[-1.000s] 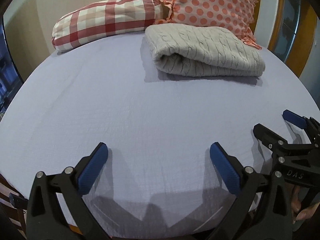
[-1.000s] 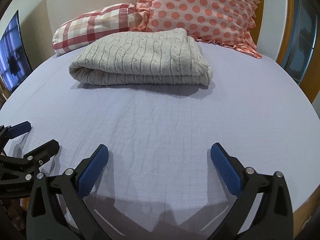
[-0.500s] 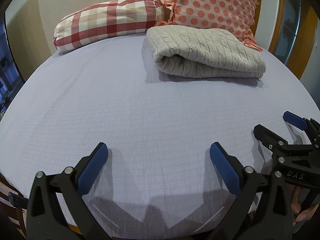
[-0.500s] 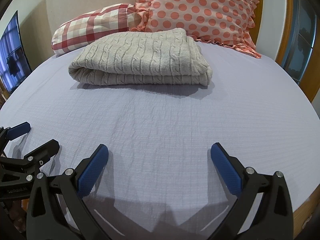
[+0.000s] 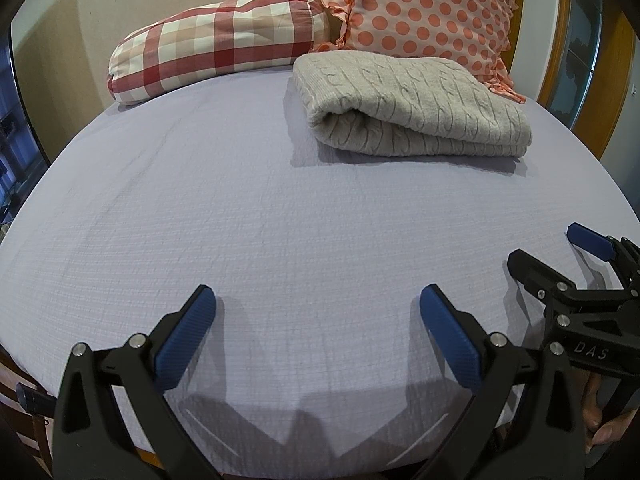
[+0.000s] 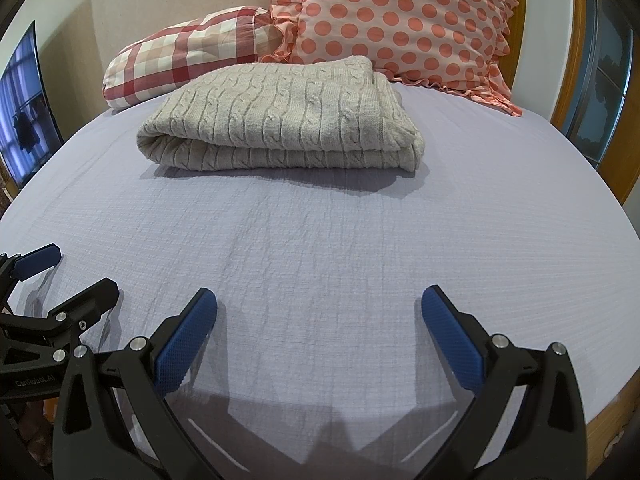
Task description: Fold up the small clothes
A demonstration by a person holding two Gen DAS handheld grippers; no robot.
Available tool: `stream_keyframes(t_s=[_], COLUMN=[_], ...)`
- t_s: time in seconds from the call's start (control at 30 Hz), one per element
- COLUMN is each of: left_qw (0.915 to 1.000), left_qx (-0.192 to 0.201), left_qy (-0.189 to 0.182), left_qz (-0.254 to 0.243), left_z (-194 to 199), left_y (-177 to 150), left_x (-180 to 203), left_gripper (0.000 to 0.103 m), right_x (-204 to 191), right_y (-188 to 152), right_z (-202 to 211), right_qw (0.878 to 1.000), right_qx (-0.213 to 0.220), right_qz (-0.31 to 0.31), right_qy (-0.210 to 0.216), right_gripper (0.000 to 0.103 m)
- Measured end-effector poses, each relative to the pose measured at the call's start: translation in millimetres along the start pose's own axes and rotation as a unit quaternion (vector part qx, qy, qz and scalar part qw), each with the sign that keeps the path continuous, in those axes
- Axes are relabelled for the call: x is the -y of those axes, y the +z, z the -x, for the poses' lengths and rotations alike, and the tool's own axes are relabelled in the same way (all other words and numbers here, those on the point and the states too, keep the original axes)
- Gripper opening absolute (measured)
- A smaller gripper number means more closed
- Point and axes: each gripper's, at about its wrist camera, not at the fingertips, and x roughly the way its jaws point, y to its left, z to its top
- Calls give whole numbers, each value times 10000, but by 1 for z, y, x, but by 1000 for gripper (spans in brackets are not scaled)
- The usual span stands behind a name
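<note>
A folded beige cable-knit sweater (image 5: 412,108) lies on the lilac bed sheet (image 5: 240,208) toward the back; it also shows in the right wrist view (image 6: 280,120). My left gripper (image 5: 318,300) is open and empty, held low over the sheet's front part, well short of the sweater. My right gripper (image 6: 320,300) is open and empty, also over the front of the sheet. The right gripper shows at the right edge of the left wrist view (image 5: 560,252), and the left gripper at the left edge of the right wrist view (image 6: 60,272).
A red-and-white checked pillow (image 5: 216,44) and a pink pillow with coral dots (image 5: 424,12) lean at the back of the bed. A wooden frame (image 6: 576,80) runs along the right. A dark screen (image 6: 24,112) stands at the left.
Both grippers have drawn back slightly and tilted, so the sweater sits a little lower in the left view. Both stay open and empty; the sweater has not moved.
</note>
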Motion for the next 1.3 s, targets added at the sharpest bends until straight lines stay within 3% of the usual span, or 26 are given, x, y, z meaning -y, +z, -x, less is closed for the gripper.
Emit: stream_keyframes(t_s=[1.3], left_qw=[9998], left_qx=[-182], left_qy=[6], left_qz=[31], left_z=[-4], left_y=[3], left_x=[0], left_gripper=[101], right_x=[1], right_y=[1], right_z=[0], right_qw=[10000], right_qx=[-2], right_qz=[13], right_qy=[11], right_gripper=[102])
